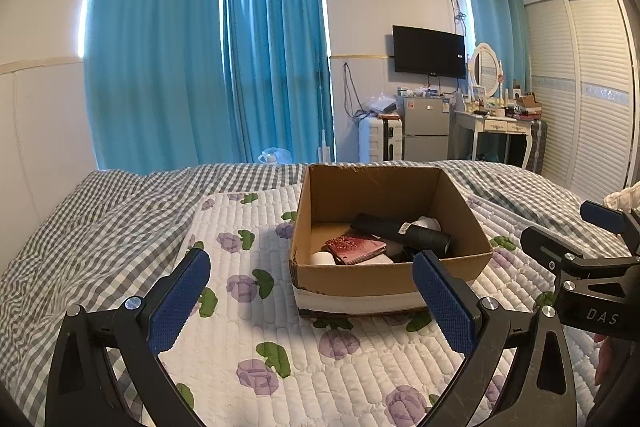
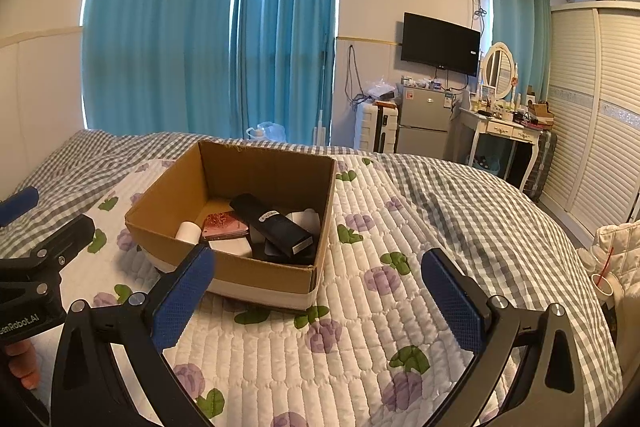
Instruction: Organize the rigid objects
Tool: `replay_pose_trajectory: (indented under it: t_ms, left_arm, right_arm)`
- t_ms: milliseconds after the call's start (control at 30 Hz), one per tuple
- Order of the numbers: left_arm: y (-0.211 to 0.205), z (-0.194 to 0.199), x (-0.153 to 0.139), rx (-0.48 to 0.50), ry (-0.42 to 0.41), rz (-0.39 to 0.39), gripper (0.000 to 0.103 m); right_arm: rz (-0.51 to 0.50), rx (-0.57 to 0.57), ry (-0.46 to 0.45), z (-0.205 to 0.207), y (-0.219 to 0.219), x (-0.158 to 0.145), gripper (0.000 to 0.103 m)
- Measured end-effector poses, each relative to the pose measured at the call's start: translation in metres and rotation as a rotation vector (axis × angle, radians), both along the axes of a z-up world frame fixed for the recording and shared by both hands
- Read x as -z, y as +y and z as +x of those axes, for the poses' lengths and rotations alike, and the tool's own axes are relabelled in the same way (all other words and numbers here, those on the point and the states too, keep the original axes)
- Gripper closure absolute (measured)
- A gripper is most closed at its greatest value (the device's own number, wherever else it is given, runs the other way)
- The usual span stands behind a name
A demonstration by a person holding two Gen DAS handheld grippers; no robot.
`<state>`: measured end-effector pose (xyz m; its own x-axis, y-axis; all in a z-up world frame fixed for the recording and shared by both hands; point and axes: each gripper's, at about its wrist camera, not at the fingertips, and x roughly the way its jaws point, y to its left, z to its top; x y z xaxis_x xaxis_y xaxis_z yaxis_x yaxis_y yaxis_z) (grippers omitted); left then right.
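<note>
"DAS" — right claw [image 1: 600,223]; "enRobot.AI" — left claw [image 2: 24,211]

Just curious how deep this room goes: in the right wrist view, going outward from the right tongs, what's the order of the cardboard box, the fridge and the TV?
1. cardboard box, on the quilt, left.
2. fridge, on the floor.
3. TV, on the wall above.

Open-topped box [image 1: 390,281], bare quilt [image 1: 248,311] around

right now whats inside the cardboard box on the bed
Inside the cardboard box: a long black case lying across the top, a pink patterned wallet, a white cylinder and a flat white item. What lies beneath the case is covered.
</note>
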<state>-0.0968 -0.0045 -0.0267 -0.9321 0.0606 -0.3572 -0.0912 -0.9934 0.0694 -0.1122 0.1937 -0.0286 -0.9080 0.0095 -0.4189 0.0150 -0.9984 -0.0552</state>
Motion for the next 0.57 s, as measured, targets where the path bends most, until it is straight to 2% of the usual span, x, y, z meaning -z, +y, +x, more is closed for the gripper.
replay_pose_trajectory:
  t_ms: [567]
  left_arm:
    - [-0.0017, 0.0004, -0.0001, -0.012, 0.004, 0.008, 0.0]
  right_arm:
    - [-0.008, 0.007, -0.017, -0.003, 0.0016, 0.0026, 0.0]
